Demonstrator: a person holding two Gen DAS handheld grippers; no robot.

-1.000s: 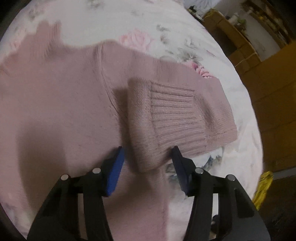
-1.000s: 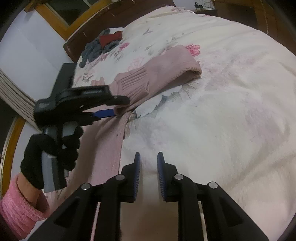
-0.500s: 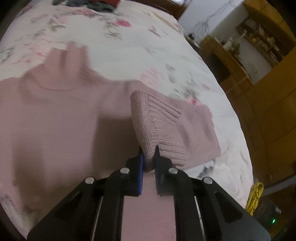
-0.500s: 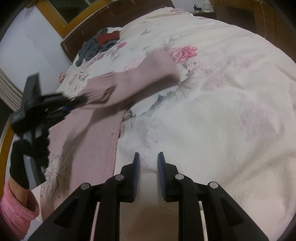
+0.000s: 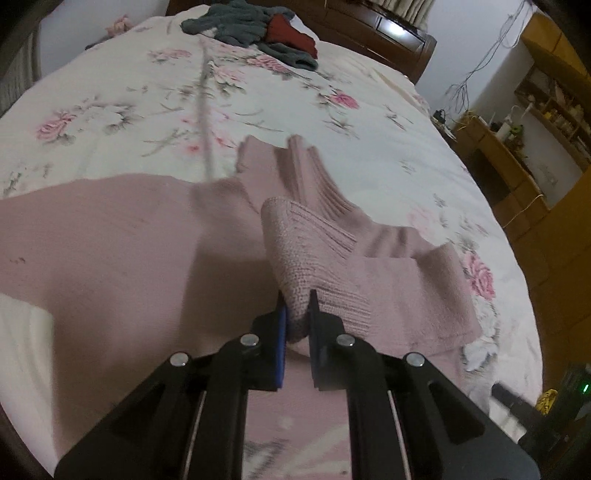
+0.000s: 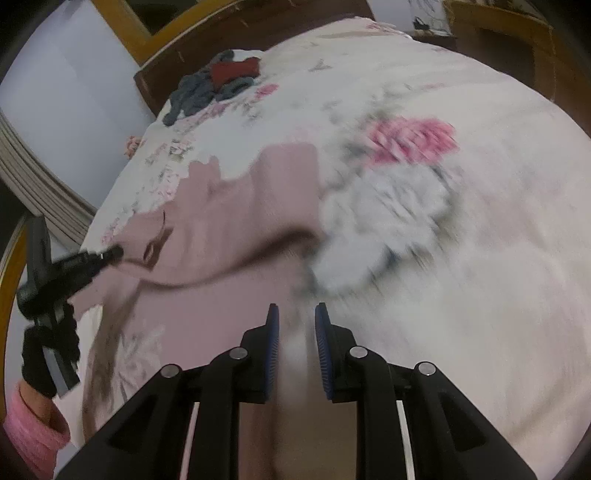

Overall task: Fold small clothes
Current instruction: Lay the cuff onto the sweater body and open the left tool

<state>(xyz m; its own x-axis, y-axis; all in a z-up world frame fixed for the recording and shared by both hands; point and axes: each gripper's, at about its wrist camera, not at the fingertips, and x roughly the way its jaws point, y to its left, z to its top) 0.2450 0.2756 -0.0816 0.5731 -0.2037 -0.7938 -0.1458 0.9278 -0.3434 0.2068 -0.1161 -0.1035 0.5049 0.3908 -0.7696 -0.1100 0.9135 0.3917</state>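
Note:
A pink knit sweater (image 5: 110,240) lies flat on the floral bedspread (image 5: 147,92). My left gripper (image 5: 297,295) is shut on the ribbed cuff (image 5: 295,240) of one sleeve and holds it up over the sweater's body, with the sleeve trailing off to the right. The right wrist view shows the same left gripper (image 6: 110,253) at the far left, held by a black-gloved hand (image 6: 40,354), with the sleeve draped across the sweater (image 6: 240,206). My right gripper (image 6: 295,310) sits low at the sweater's edge, jaws close together with pinkish fabric filling the narrow gap.
A pile of grey and red clothes (image 5: 251,22) lies near the wooden headboard (image 5: 388,33). Wooden furniture (image 5: 535,129) stands beyond the bed's right side. White bedspread (image 6: 461,277) stretches to the right of the sweater.
The left gripper shut on the cuff, lifted it and carried the sleeve inward over the sweater's body. The right gripper's view swung toward the sweater; its jaws kept the same narrow gap.

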